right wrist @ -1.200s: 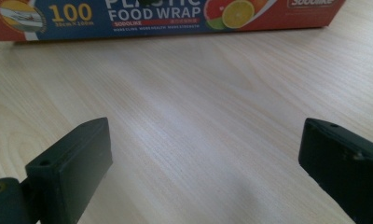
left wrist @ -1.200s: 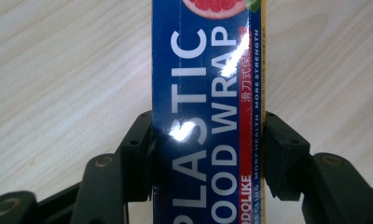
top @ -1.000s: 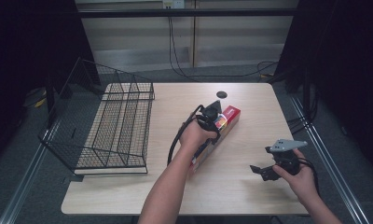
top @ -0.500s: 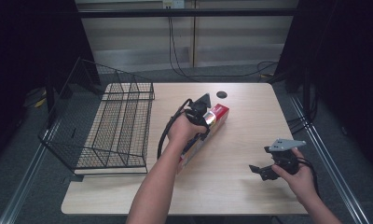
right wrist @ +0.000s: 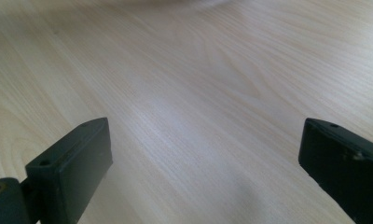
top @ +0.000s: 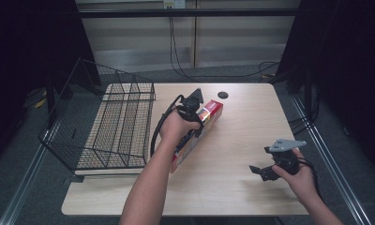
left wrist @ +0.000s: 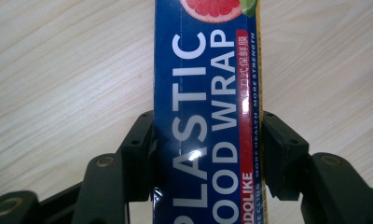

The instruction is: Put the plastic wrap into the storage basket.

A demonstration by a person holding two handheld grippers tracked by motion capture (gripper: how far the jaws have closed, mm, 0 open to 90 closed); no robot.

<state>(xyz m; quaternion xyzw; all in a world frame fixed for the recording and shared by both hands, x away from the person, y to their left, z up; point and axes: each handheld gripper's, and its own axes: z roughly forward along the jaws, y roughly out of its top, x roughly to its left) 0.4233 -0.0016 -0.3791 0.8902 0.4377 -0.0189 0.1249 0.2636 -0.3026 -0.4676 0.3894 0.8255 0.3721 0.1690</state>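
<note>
- Change: the plastic wrap box [top: 200,127] has shifted leftward across the table [top: 242,197] over the last second, toward the wire basket [top: 111,126]; likely bound for it.
- Left hand-held gripper [left wrist: 208,154]: clamped on the box's long sides, forearm reaching far over the table's middle.
- Right hand-held gripper [top: 259,171]: jaws wide apart, empty, low over the near right of the table, pointing left.
</note>
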